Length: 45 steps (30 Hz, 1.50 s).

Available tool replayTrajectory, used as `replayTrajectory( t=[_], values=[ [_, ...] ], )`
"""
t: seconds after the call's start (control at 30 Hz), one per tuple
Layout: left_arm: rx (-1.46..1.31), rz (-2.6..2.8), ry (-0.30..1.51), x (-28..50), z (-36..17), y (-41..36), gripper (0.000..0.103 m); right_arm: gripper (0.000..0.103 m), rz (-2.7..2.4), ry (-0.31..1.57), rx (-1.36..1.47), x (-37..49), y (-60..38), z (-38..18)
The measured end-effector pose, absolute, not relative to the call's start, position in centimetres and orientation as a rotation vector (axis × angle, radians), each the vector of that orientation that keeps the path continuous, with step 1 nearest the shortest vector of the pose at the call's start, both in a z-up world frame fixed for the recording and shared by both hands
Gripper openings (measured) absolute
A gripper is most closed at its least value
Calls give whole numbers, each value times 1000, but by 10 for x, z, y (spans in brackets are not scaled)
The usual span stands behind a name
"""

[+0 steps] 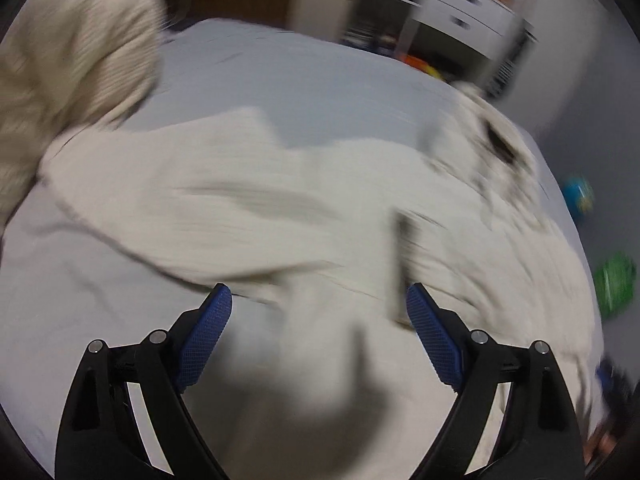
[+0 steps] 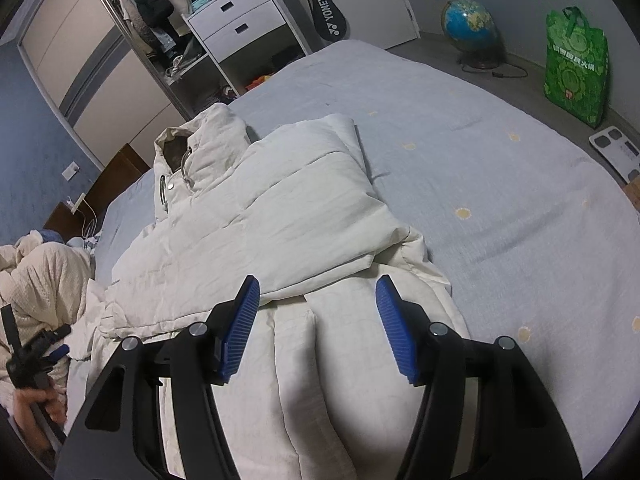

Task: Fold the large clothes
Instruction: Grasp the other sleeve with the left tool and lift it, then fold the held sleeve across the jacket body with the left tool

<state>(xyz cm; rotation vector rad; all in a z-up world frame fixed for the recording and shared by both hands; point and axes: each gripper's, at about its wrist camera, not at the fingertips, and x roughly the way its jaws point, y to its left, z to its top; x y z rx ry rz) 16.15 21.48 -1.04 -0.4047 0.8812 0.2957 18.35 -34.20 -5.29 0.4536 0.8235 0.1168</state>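
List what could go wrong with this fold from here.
1. The sleeve folded across the jacket lies loose and puffy; it may slide off when the hem is lifted.
2. Both hand-held grippers, left and right, are open and hold nothing, so a shallow pinch may catch only the top layer.
3. The left view is blurred: that grasp may miss.

Motion blur smears the left wrist view, leaving the jacket [image 1: 280,200] and shelves [image 1: 460,12] indistinct.

You have a bed [image 2: 480,168] under a pale blue sheet dotted with yellow spots; a cream puffer jacket [image 2: 260,220] lies on it, one sleeve folded across its front; a cream knitted blanket [image 2: 44,276] sits bunched near its left edge.
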Motion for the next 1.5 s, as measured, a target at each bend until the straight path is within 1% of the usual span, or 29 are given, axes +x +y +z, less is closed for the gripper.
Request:
replayTrajectory(
  t=[0.13, 0.27, 0.3, 0.33, 0.4, 0.5, 0.67, 0.77, 0.83, 0.87, 0.9, 0.97, 1.0, 1.2, 1.3, 1.5],
  values=[
    [-526, 429, 859, 144, -19, 286, 85, 58, 114, 827, 435, 185, -339, -52],
    [-690, 527, 829, 122, -36, 356, 79, 58, 112, 823, 412, 185, -336, -50],
    [-740, 552, 832, 116, -42, 374, 73, 58, 113, 822, 406, 185, -335, -50],
    [-766, 559, 835, 109, -45, 384, 69, 58, 113, 821, 399, 185, -333, -50],
    [-823, 568, 838, 102, -54, 407, 59, 58, 115, 825, 382, 186, -330, -50],
    [-871, 580, 820, 98, -64, 431, 52, 58, 115, 832, 362, 187, -326, -50],
    [-967, 583, 780, 101, -80, 462, 51, 58, 114, 845, 320, 190, -318, -52],
    [-968, 583, 760, 110, -82, 471, 50, 58, 112, 859, 298, 192, -314, -54],
    [-970, 584, 755, 113, -84, 476, 48, 58, 113, 864, 287, 194, -312, -55],
    [-977, 586, 758, 115, -84, 480, 35, 58, 116, 863, 284, 193, -311, -55],
    [-982, 591, 766, 115, -85, 483, 8, 58, 119, 861, 280, 194, -310, -55],
    [-1003, 571, 729, 113, -79, 485, 3, 58, 122, 861, 274, 194, -309, -55],
    [-978, 551, 685, 112, -69, 481, 3, 58, 123, 864, 273, 195, -308, -56],
    [-803, 459, 558, 108, -3, 439, 3, 58, 127, 868, 307, 196, -312, -59],
    [-733, 392, 512, 105, 29, 412, 3, 58, 129, 853, 339, 193, -317, -57],
    [-647, 296, 472, 97, 74, 360, 3, 58, 136, 830, 389, 188, -325, -53]
  ],
)
